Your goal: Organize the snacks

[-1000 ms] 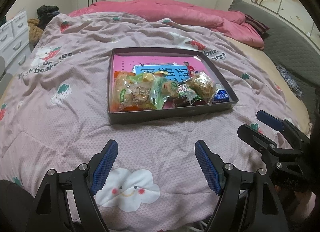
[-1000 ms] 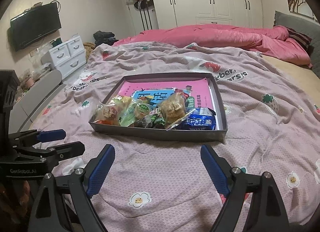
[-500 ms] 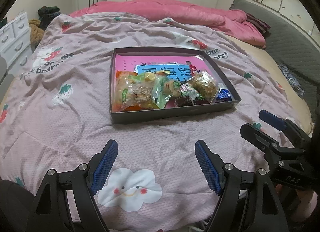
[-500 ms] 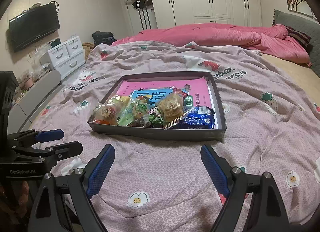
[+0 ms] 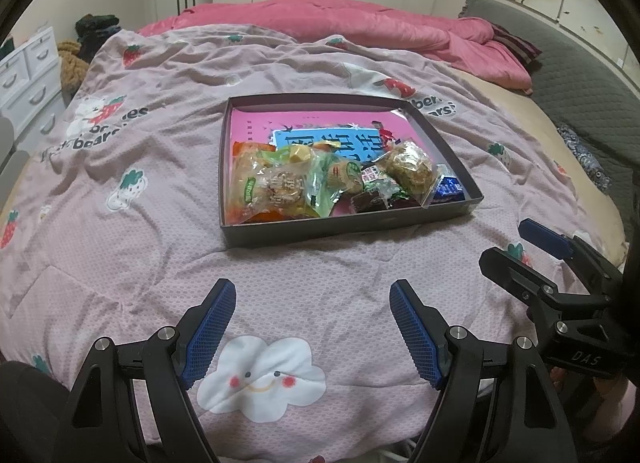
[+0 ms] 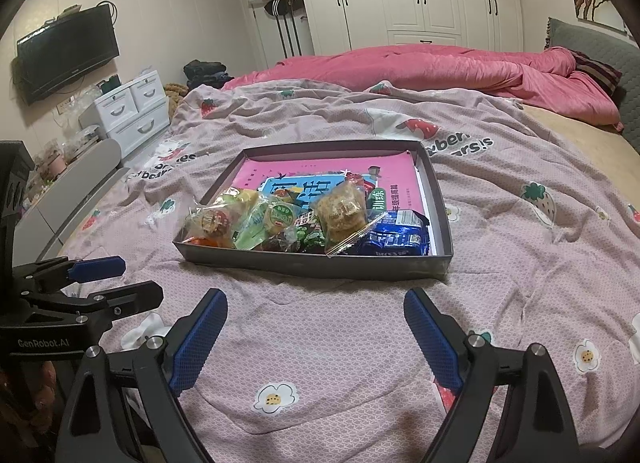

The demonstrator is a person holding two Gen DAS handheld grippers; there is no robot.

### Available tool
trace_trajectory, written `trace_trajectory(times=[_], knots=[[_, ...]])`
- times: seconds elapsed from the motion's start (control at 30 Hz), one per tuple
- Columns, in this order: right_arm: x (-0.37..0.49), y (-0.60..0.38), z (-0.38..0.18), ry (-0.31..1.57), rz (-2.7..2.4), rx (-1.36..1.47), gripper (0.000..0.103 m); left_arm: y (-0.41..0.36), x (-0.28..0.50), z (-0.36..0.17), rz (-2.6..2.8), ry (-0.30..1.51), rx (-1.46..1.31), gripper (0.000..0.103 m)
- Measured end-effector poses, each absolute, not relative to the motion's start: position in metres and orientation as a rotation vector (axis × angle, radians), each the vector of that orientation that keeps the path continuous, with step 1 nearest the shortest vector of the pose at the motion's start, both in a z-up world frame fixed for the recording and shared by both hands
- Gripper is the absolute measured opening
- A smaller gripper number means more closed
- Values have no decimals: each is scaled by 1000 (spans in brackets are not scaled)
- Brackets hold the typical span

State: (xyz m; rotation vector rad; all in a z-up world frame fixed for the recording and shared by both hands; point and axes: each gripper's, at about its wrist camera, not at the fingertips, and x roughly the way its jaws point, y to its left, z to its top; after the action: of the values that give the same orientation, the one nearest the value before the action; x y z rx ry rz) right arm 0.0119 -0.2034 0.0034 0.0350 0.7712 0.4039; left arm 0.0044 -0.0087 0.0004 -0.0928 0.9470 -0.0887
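A shallow dark box lies on the bed with several wrapped snacks piled at its near end over a pink book. Among them are a biscuit pack, a green pack, a clear pack of brown pieces and a blue pack. My left gripper is open and empty, short of the box. My right gripper is open and empty, also short of it. Each gripper shows in the other's view, the right one and the left one.
The pink patterned quilt covers the bed. A rumpled red duvet lies at the far end. White drawers and a wall TV stand to the left. A grey headboard cushion runs along the right.
Both grippers have drifted slightly, so the box sits a little differently in each view. Both stay open and empty; the snacks have not moved.
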Motion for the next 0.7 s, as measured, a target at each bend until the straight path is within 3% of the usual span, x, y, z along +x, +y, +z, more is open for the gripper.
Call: trace_trajectory(times=[0.7], knots=[[13, -202, 0, 771, 399, 29, 90, -9, 4, 2, -91, 940, -83, 81]])
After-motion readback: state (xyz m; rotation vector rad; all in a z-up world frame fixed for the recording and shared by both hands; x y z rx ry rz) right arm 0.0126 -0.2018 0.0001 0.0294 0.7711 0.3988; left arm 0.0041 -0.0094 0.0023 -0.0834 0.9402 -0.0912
